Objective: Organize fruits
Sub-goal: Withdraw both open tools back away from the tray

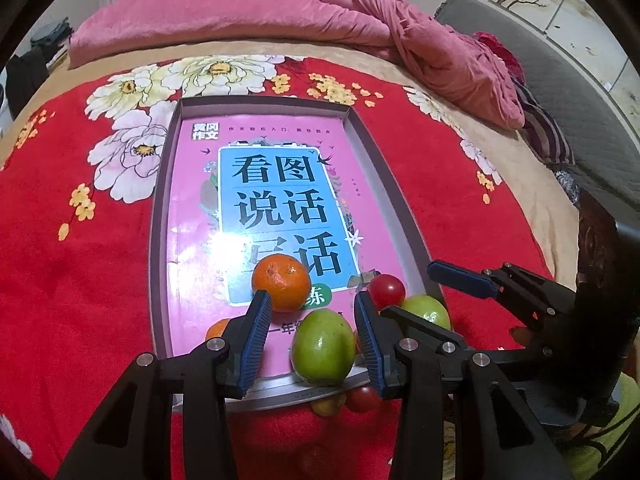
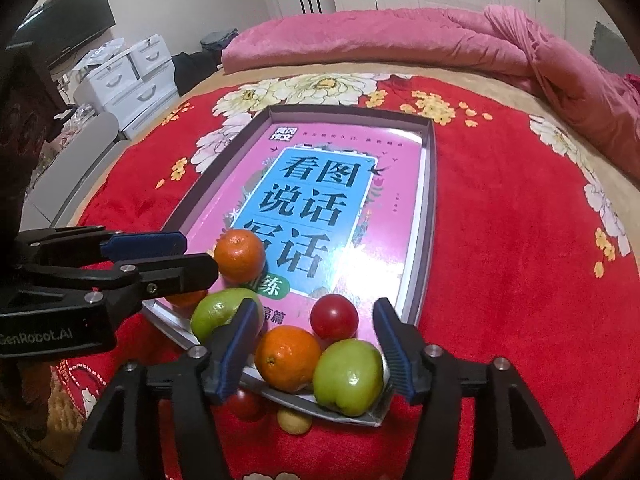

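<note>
Right gripper (image 2: 316,350) hangs wide and empty over the green fruit (image 2: 347,378) and orange (image 2: 287,358) low in frame, left gripper (image 1: 312,340) narrowly straddles another green fruit (image 1: 322,347) without touching; these look firm, smooth and rolly, so I'd pinch across the middle.

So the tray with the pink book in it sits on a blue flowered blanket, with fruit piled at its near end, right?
Not quite: the blanket is red with flowers, not blue. The right wrist view shows it. The tray does hold the pink book, with fruit at its near end.

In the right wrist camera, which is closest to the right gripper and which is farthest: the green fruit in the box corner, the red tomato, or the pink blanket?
From the right gripper:
1. Green fruit, near box corner, between the open jaws.
2. Red tomato, just behind it on the book.
3. Pink blanket, far across the bed.
</note>
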Tool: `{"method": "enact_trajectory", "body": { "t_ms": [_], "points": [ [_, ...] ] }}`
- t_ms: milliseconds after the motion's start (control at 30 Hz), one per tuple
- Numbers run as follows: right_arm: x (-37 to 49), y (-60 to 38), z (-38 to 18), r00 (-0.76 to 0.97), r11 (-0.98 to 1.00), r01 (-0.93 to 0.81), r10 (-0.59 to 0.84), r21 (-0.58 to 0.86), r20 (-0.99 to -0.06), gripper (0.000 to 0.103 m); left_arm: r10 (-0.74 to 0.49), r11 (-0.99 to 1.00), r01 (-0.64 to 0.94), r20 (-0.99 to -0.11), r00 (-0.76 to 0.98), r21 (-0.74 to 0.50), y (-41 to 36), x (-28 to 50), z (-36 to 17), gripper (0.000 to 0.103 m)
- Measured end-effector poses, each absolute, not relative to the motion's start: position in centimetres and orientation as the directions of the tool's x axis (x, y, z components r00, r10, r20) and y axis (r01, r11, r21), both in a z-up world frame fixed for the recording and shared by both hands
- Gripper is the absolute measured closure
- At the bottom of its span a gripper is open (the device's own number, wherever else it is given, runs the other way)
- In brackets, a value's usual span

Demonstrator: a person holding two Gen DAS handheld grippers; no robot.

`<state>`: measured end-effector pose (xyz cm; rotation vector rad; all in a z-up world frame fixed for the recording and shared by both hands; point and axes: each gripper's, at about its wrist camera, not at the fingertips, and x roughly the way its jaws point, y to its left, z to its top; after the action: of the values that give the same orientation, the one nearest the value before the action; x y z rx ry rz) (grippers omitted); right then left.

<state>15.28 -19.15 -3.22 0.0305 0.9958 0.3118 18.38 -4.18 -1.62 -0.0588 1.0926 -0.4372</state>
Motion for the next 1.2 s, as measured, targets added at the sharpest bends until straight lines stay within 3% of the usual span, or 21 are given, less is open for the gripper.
{"method": "enact_trajectory", "body": {
  "t_ms": [233,333,533,700,800,1200],
  "points": [
    [15.3,-19.2,-2.7,0.518,0.954,-0.244,0.278,0.172,-0.809,0.039,-0.376,0.916,0.296,-0.834,0.404,-0.27,-3.2,17.6,-0.9,0.053],
    [15.3,-19.2,-2.6,0.522,0.953,-0.243,0.284,0.179,-0.804,0.035,-0.368,0.92,0.287,-0.836,0.408,-0.266,-2.9,17.4,-0.9,0.044],
    [15.0,-19.4,-2.4,0.532,0.955,-0.237,0.281,0.179,-0.799,0.033,-0.356,0.929,0.258,-0.832,0.425,-0.265,-2.1,17.0,-0.6,0.037],
    [14.7,-19.8,-2.0,0.543,0.954,-0.227,0.291,0.196,-0.787,0.029,-0.34,0.935,0.247,-0.832,0.439,-0.253,-1.7,16.6,-0.4,0.037],
    [14.5,-19.8,-1.8,0.55,0.954,-0.225,0.29,0.196,-0.783,0.027,-0.335,0.939,0.234,-0.828,0.45,-0.252,-1.2,16.2,-0.1,0.027],
    [13.3,-19.6,0.3,0.605,0.951,-0.232,0.306,0.205,-0.735,0.019,-0.316,0.947,0.209,-0.814,0.488,-0.242,0.5,14.8,0.8,0.027]
  ]
}}
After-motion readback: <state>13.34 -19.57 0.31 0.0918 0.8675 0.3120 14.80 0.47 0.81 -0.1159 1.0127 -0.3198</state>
